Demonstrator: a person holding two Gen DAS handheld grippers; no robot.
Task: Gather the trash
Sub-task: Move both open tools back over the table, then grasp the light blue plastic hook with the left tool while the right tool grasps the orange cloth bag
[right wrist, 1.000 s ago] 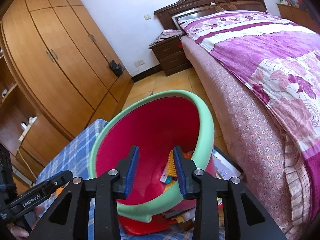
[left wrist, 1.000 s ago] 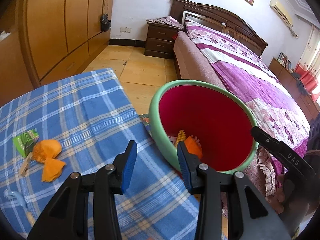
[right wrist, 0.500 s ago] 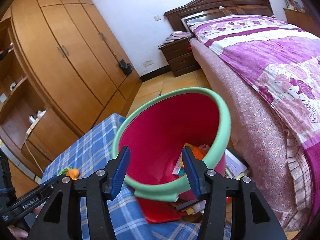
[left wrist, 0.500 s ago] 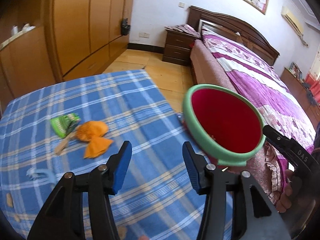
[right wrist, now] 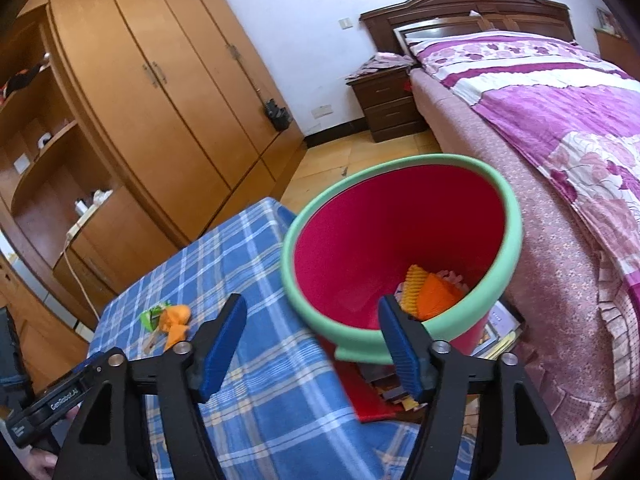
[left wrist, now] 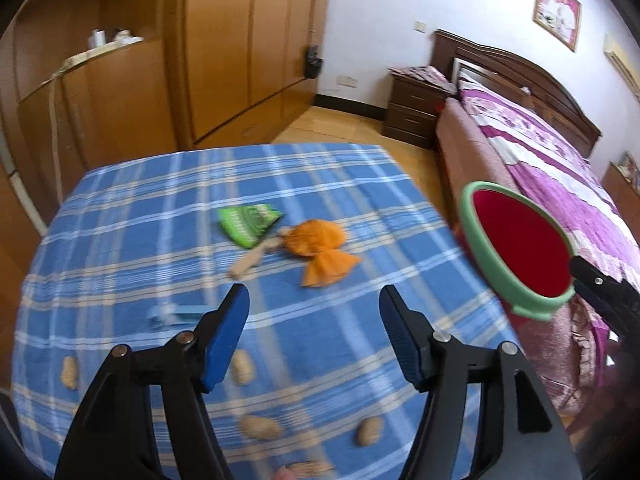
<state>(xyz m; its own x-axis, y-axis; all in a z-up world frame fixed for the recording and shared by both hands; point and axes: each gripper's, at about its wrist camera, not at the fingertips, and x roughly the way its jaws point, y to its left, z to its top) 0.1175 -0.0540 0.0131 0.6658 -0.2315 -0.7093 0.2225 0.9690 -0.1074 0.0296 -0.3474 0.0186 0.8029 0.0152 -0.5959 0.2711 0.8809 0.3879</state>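
My left view is smeared — peanuts (left wrist: 244,366) near the bench's (left wrist: 120,216) front edge are blobs. Left gripper (left wrist: 314,334) and right gripper (right wrist: 312,338) have just been opening, nothing between. Left has swung from the bin (right wrist: 508,240) off the right edge toward mid-bench trash (left wrist: 320,246).

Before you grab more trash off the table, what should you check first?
1. Left gripper open and empty: ok.
2. Right gripper open and empty: ok.
3. Trash left on the tablecloth: ok, green wrapper, orange peel, peanuts.
4. Bin beside the table with room inside: ok.
5. Wooden stick free of the peel: cannot tell, too blurred.
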